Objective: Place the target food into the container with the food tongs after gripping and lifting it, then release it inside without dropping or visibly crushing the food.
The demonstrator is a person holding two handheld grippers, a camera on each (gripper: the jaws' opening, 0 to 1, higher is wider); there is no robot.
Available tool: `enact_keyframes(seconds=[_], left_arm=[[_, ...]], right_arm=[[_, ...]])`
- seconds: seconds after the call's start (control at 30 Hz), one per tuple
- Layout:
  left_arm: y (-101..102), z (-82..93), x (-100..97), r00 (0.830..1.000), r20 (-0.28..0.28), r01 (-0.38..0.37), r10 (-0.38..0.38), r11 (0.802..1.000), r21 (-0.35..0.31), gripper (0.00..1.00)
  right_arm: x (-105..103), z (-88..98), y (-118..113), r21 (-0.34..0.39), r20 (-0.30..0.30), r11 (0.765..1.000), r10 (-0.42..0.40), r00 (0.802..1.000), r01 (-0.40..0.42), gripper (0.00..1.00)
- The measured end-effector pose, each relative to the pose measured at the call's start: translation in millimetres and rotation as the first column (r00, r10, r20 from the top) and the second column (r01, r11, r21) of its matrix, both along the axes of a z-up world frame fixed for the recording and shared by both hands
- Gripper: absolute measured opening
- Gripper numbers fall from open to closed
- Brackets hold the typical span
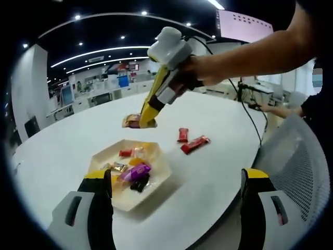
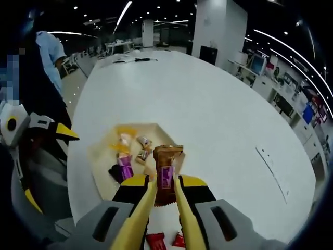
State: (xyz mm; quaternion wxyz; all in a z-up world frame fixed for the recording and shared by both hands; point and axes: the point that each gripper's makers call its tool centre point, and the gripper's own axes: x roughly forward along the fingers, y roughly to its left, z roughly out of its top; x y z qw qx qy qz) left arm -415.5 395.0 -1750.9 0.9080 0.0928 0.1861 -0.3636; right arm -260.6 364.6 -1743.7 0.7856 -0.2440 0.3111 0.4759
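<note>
Right hand-held gripper [image 2: 165, 194]: its 2 yellow tong blades are clamped on a brown snack packet [image 2: 166, 174] with a purple label; in the left gripper view the same tool [image 1: 146, 121] is gripped by a person's hand [image 1: 200, 70] and slants down to that packet [image 1: 132, 121].
Target food: the brown snack packet sits between the blade tips, at or just above the bench [image 1: 218, 172], near the far edge of the container; whether it touches the bench I cannot tell.
Container: a pale hexagonal tray [image 1: 158, 179] on the white bench, also seen from the right gripper view [image 2: 99, 156] beyond the packet.
Tray contents: several wrapped sweets, among them a purple one [image 1: 135, 171], a dark one [image 1: 139, 183], a red one [image 1: 125, 152] and yellow-orange ones.
Loose food: 2 red wrapped bars [image 1: 195, 144] [image 1: 182, 135] lie on the bench beside the tray, apart from it.
Left hand-held gripper [image 1: 176, 195]: jaws stand wide apart, holding nothing, with the tray's near corner between them.
Surroundings: a mesh chair [image 1: 296, 156] at the bench edge.
</note>
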Motion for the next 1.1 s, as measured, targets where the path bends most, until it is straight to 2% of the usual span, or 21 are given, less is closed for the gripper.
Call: enact_keyframes(seconds=[0.63,0.9,0.97,1.1], left_arm=[[0.7,1.9,1.1,1.000,0.007,-0.007,0.007,1.000,-0.007,0.99],[1.4,2.4,1.6,1.000,0.007,-0.011,0.011,1.000,-0.007,0.99],[1.7,1.8,1.6,1.000,0.004,-0.011,0.011,1.000,-0.007,0.99],[1.9,1.6,1.7,1.000,0.004,-0.011,0.011,1.000,-0.006,0.99]], right_arm=[[-15.9,16.1,58.1,0.027,0.016,0.994,0.106,0.994,-0.106,0.22],[-25.0,13.4,73.0,0.022,0.009,0.989,0.145,0.989,-0.145,0.22],[-27.5,11.5,75.9,0.035,-0.022,0.988,0.152,0.988,-0.151,0.25],[-25.9,12.5,76.9,0.044,-0.017,0.987,0.156,0.988,-0.155,0.26]])
